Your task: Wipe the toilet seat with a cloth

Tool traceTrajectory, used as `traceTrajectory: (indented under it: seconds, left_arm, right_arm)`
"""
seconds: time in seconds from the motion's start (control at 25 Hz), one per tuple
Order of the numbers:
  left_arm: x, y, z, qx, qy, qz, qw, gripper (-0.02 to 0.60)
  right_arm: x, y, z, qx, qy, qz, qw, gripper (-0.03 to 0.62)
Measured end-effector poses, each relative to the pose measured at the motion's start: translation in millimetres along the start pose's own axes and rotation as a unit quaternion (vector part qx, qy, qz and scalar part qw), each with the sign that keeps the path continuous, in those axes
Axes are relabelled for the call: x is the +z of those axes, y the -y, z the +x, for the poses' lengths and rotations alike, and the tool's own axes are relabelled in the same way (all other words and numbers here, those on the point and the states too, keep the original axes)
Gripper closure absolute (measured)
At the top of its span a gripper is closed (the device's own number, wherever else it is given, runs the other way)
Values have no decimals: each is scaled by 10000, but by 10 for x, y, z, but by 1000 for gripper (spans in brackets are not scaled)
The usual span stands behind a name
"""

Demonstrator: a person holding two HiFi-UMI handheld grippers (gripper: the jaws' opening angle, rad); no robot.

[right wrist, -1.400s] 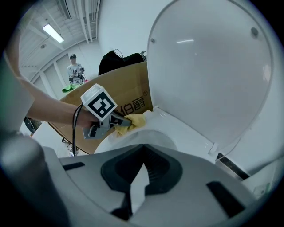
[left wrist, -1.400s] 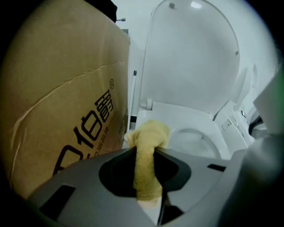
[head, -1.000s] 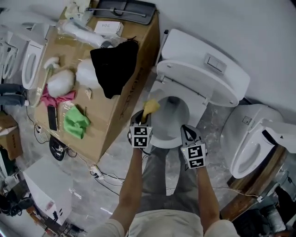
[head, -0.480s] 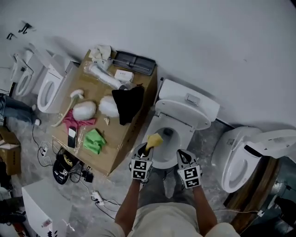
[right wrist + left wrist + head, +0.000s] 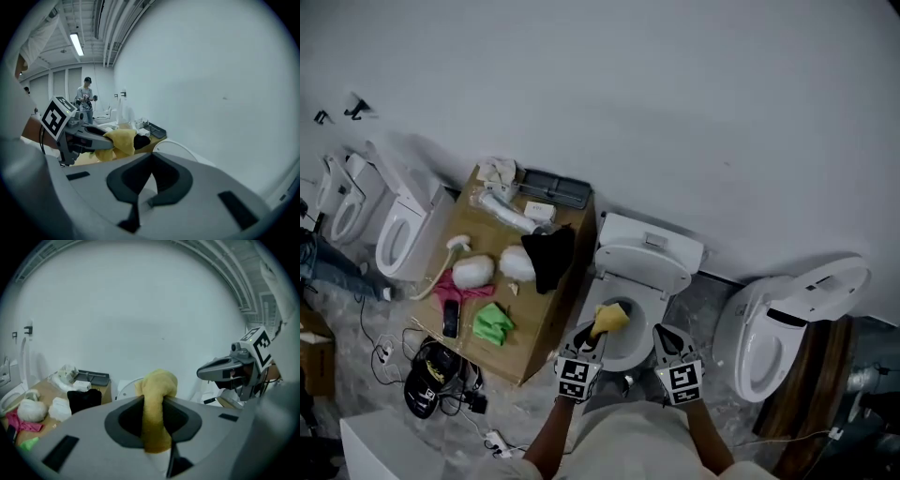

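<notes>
Head view: the white toilet seat appears smaller and farther away than before. The crumpled yellow cloth stays above the bowl, near a brown cardboard surface.

Left gripper view: the left tool is clamped on the cloth.

Right gripper view: the right tool is closed and empty. Its body blocks the lower view.

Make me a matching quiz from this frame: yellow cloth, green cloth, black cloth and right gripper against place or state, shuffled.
1. yellow terry cloth
2. crumpled green cloth
3. black fabric cloth
4. right gripper

A. jaws together, nothing between them
B. on the brown cardboard box, beside the dark phone
C. clamped in the left gripper
D. on the box top, at its edge toward the white toilet

Pairs: 1-C, 2-B, 3-D, 4-A
</notes>
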State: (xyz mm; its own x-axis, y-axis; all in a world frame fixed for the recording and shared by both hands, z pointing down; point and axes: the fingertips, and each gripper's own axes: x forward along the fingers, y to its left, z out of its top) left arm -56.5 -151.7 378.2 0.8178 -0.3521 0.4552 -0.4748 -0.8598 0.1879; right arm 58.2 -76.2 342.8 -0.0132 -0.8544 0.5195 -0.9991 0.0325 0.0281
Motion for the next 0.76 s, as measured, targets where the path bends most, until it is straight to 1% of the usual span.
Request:
traceTrajectory:
  seconds: [0.12,0.32,0.56,0.76]
  left_arm:
    - [347,81,-71,83,285,89,9995,485]
    - [852,340,-277,203,617,297,9974,485]
    - [1251,723,-355,448,978,668,9920,485]
    - [1480,1029,-384,641,1193,837,9872,485]
  right_arm:
    - [193,118,-127,-26,176,-60,9998,588]
    - [528,203,-415,130,587,-185,9980,588]
    - [786,291,-706,525,1088,-389,9919,588]
    - [909,428,-945,613,1369,-358,9880,588]
